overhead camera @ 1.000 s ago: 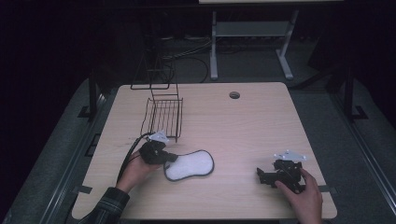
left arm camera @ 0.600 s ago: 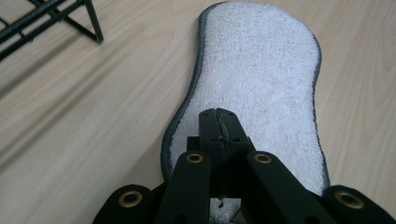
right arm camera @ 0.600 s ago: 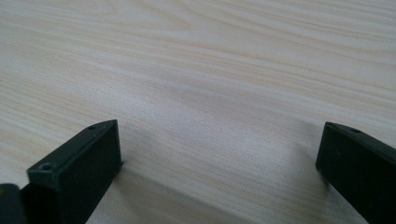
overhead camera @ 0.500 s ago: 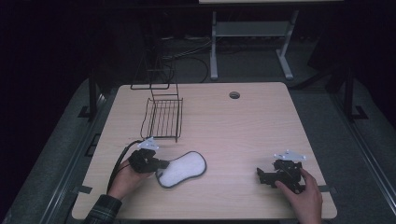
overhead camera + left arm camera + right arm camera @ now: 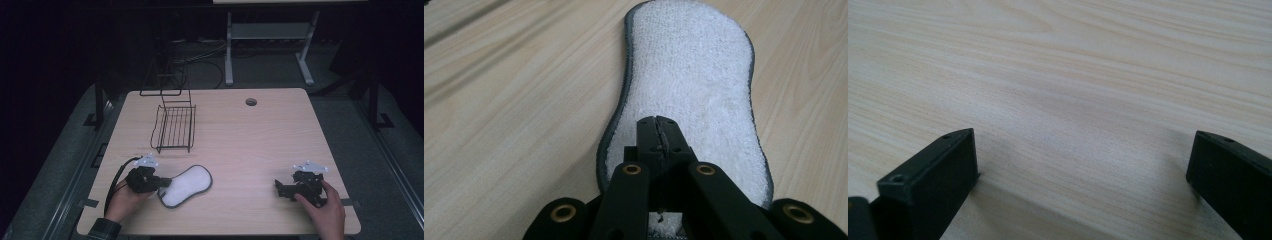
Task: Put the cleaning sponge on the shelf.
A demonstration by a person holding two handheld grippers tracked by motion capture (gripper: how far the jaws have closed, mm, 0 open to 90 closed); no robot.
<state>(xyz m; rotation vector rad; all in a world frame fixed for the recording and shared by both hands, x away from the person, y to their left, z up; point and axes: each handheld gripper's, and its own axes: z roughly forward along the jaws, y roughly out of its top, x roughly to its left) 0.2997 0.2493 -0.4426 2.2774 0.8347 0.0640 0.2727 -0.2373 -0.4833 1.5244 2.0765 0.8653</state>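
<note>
Two grippers are working this wooden table (image 5: 280, 135), and I am running both from afar. My left gripper (image 5: 161, 184) is lying low near the front left corner, its jaws pressed together on the near end of a white pad (image 5: 186, 185) with a grey rim. That pad is resting flat on the table, just in front of the wire basket (image 5: 173, 127) and apart from it. Its long axis is running away from the jaws, angling toward the table's middle and slightly rearward, so the pad is stretching straight ahead in the left gripper view (image 5: 689, 90), with the closed jaw tips sitting on its nearest part. My left hand (image 5: 122, 200) is gripping the tool from behind, forearm entering from the bottom edge, gripper held nearly level. I judge this hand to be the one doing the work, since it is already on the pad, while the right gripper (image 5: 281, 188) is parked well apart near the front right corner. Its jaws are standing spread over bare wood, holding nothing, with my right hand (image 5: 325, 212) resting behind it.
</note>
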